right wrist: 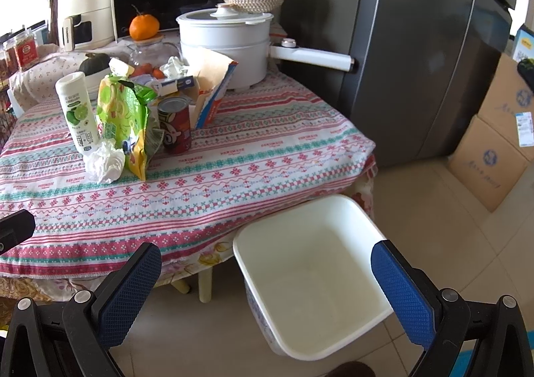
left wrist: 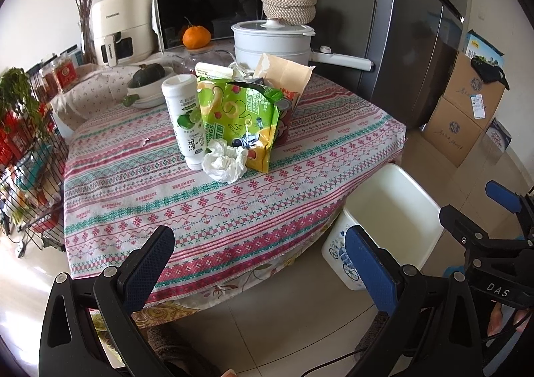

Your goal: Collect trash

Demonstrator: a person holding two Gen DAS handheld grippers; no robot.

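Observation:
Trash stands grouped on the patterned tablecloth [left wrist: 167, 210]: a white bottle with a lime label [left wrist: 187, 120], a green snack bag [left wrist: 240, 116], a crumpled white tissue [left wrist: 225, 160], a red can [right wrist: 175, 126] and a torn paper bag [left wrist: 283, 73]. A white bin [right wrist: 310, 273] stands on the floor by the table's corner, with nothing in it. My left gripper [left wrist: 260, 250] is open and empty, in front of the table's near edge. My right gripper [right wrist: 267, 277] is open and empty, above the bin; it also shows in the left wrist view [left wrist: 474, 210].
At the table's back stand a white pot with a long handle [left wrist: 277, 40], a woven basket [left wrist: 288, 5], an orange [left wrist: 196, 36] and a bowl with a squash [left wrist: 148, 76]. A fridge [left wrist: 417, 26] and cardboard boxes [left wrist: 464, 110] are right, a wire rack [left wrist: 30, 160] left.

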